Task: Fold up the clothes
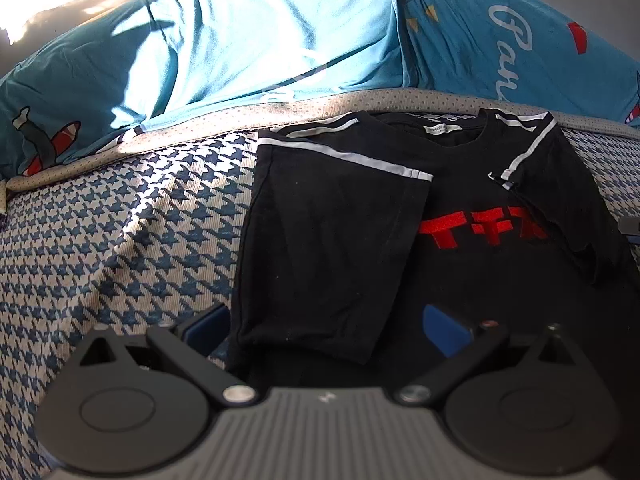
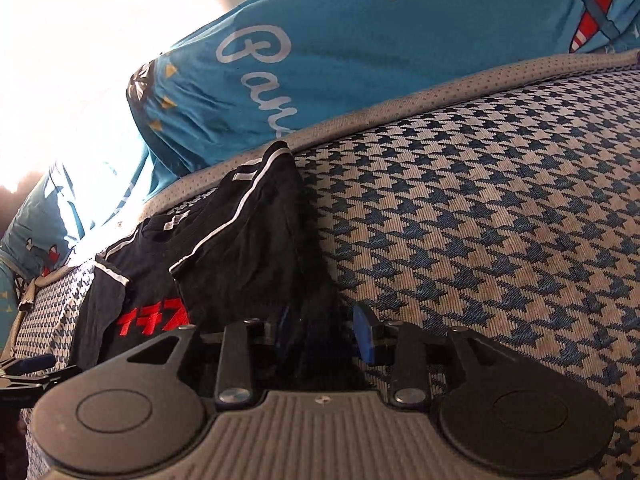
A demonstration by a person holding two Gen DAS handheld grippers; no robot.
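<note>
My right gripper [image 2: 325, 330] had its blue pads [image 2: 365, 338] parted with the black T-shirt [image 2: 248, 248]'s edge loose between them, not pinched as far as I could tell. Left gripper [image 1: 326, 326] was wide open over the shirt, holding nothing. Shirt lay on the houndstooth mattress [image 2: 480, 220], both sleeves already turned in, I'd guess for a neat fold. Hem was hidden behind the gripper bodies, and glare washed out the blue duvet [image 1: 240, 40].
</note>
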